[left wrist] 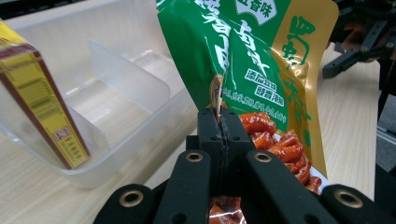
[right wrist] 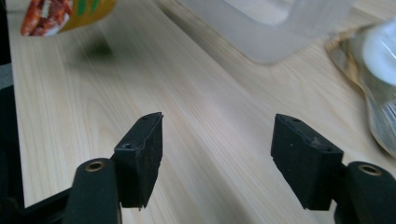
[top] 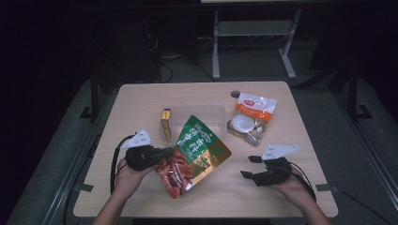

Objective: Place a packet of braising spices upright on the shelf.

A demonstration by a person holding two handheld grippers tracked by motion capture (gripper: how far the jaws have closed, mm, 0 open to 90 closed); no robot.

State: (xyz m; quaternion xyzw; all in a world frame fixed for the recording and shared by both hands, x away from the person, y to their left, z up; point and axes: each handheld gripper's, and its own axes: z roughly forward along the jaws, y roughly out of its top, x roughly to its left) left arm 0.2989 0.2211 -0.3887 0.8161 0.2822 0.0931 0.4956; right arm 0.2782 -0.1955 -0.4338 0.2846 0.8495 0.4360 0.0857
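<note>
A green and gold snack bag (top: 197,152) with red food pictured on it hangs lifted off the table, its top leaning over the clear plastic bin (top: 213,115). My left gripper (top: 165,153) is shut on the bag's left edge; in the left gripper view the jaws pinch the bag (left wrist: 261,70) right at the left gripper's tips (left wrist: 219,123). My right gripper (top: 248,166) hovers open at the front right of the table with nothing between its fingers. The right gripper view shows the right gripper (right wrist: 217,151) over bare wood, with the bag's corner (right wrist: 60,14) at the top left.
A yellow box (top: 166,123) stands upright at the bin's left end, seen inside the bin (left wrist: 116,88) beside a divider as the yellow box (left wrist: 44,100). A clear packet with white contents (top: 251,118) lies right of the bin. The wooden table (top: 141,98) ends at dark floor.
</note>
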